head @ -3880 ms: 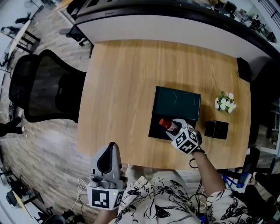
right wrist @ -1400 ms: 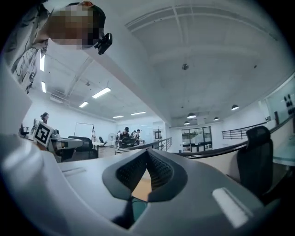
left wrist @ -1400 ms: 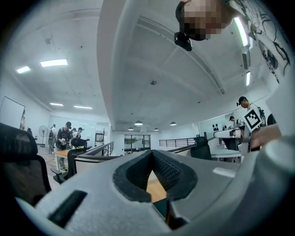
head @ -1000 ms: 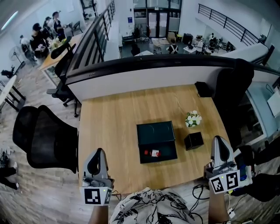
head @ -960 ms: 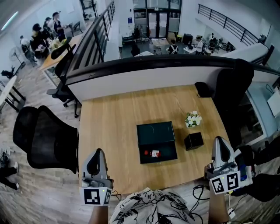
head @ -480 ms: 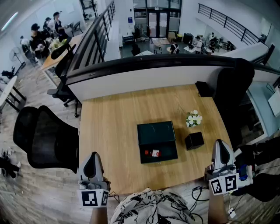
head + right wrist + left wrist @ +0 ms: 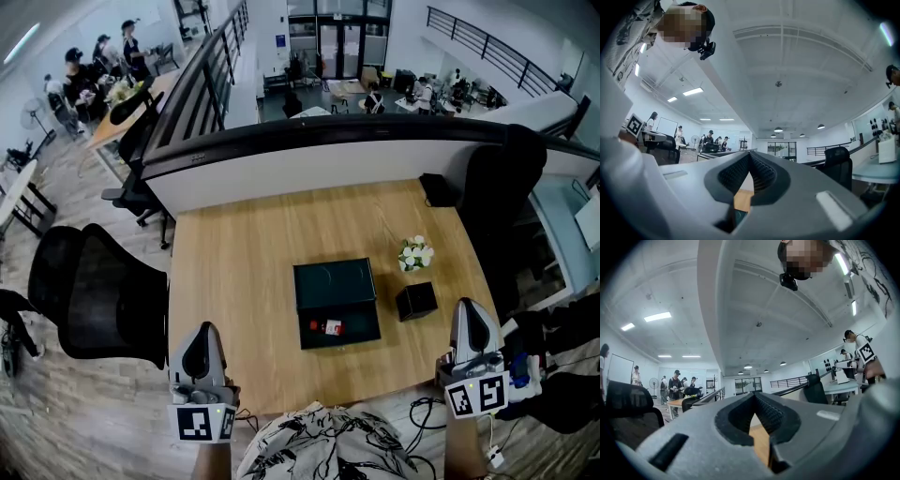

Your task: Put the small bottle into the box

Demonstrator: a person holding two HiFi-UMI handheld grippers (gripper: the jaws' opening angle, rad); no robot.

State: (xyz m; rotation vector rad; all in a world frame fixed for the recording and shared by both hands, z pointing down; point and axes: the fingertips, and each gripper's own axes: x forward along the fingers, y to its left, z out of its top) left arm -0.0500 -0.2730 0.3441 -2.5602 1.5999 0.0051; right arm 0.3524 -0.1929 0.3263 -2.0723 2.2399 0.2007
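Note:
The small bottle (image 7: 327,327), red-capped with a white label, lies on its side in the front half of the open dark box (image 7: 360,317) in the middle of the wooden table (image 7: 244,272). The box's lid half (image 7: 333,282) lies flat behind it. My left gripper (image 7: 203,329) is held upright off the table's front left corner, jaws together with nothing between them. My right gripper (image 7: 466,306) stands likewise off the front right corner, shut and empty. Both gripper views point up toward the ceiling; the left gripper (image 7: 754,393) and right gripper (image 7: 749,153) tips meet.
A small bunch of white flowers (image 7: 415,253) and a small black cube-shaped box (image 7: 415,301) sit right of the open box. A black office chair (image 7: 94,300) stands left of the table, another (image 7: 502,187) at the right. A curved partition (image 7: 309,164) runs behind.
Earlier my right gripper held the bottle over the box; now the bottle lies inside and the gripper is drawn back, empty. Over the last second the left gripper dipped and rose slightly.

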